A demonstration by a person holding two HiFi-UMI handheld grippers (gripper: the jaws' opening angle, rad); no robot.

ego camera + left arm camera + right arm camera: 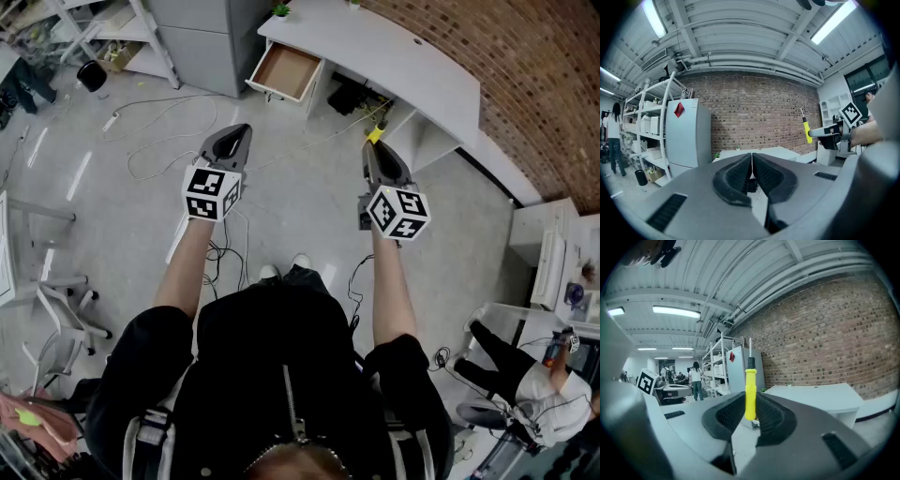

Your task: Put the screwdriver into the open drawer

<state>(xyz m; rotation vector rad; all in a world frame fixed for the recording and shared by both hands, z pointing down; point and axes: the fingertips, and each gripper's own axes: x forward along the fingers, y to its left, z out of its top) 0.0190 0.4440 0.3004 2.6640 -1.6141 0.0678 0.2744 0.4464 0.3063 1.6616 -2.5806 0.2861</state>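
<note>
- Head view: the screwdriver (377,134) is not in the drawer yet. It sticks out of the tip of the right claw (376,148), in the air over the floor, just short of the near edge of the white table (403,58).
- The open drawer (286,72) hangs pulled out under the table's left end, its brown bottom bare, well apart from the tool and nearer the left claw (238,133).
- Left gripper view: the left claw (752,164) has its ribbed pads pressed together with nothing between them. Off to the right, the yellow handle (806,131) shows upright in the other claw.
- Right gripper view: the right claw (749,414) is clamped on the lower part of the yellow handle (750,392). The handle stands upright with its black collar and thin metal shaft pointing up, clear of the pads.
- Handling, as a judgement: the tool looks small, light and rigid, so it should need little force and will not bend.
- The smooth plastic handle could pivot or slip between the pads, as it is pinched near one end.
- The handle is the right place to hold it: it is thicker and grips better than the thin shaft, which would roll.
- It looks sturdy enough to be let go low inside the drawer.
</note>
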